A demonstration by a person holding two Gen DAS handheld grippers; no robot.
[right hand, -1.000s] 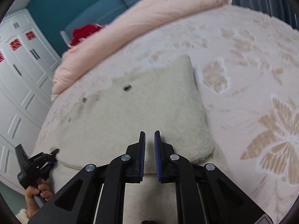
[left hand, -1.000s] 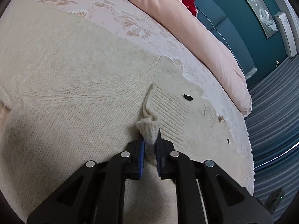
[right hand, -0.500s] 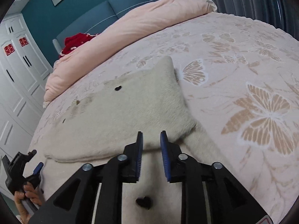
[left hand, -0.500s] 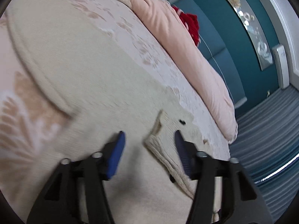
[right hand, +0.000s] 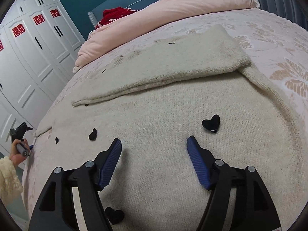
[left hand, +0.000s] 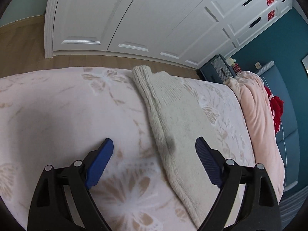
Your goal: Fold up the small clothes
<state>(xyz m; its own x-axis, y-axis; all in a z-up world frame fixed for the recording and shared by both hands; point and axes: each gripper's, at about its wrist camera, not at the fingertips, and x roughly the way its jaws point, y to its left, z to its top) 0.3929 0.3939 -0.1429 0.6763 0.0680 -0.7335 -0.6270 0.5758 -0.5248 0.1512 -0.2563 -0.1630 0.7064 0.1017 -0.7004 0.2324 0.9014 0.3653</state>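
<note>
A cream knit sweater [right hand: 173,105] with small black hearts lies flat on the bed, one sleeve [right hand: 173,63] folded across its upper part. My right gripper [right hand: 154,141] hovers over the sweater's body, its jaws opening with nothing gripped between them. In the left wrist view a long ribbed part of the sweater [left hand: 173,115] runs toward the bed's edge. My left gripper [left hand: 154,143] is above its near edge, jaws opening wide, pads clear of the knit. The left gripper [right hand: 20,132] also shows at the far left, held by a hand in a fluffy cream sleeve.
The pink bedspread [left hand: 57,105] has a butterfly pattern. A pink duvet [right hand: 173,9] and a red item [right hand: 113,16] lie by the blue headboard. White wardrobe doors [left hand: 134,19] stand beyond a strip of wood floor [left hand: 19,44]. A dark nightstand [left hand: 217,67] is beside the bed.
The left gripper let go of the sweater's cuff, opened wide and swung away toward the bed's edge. The right gripper went from shut to open and drew back over the sweater's body.
</note>
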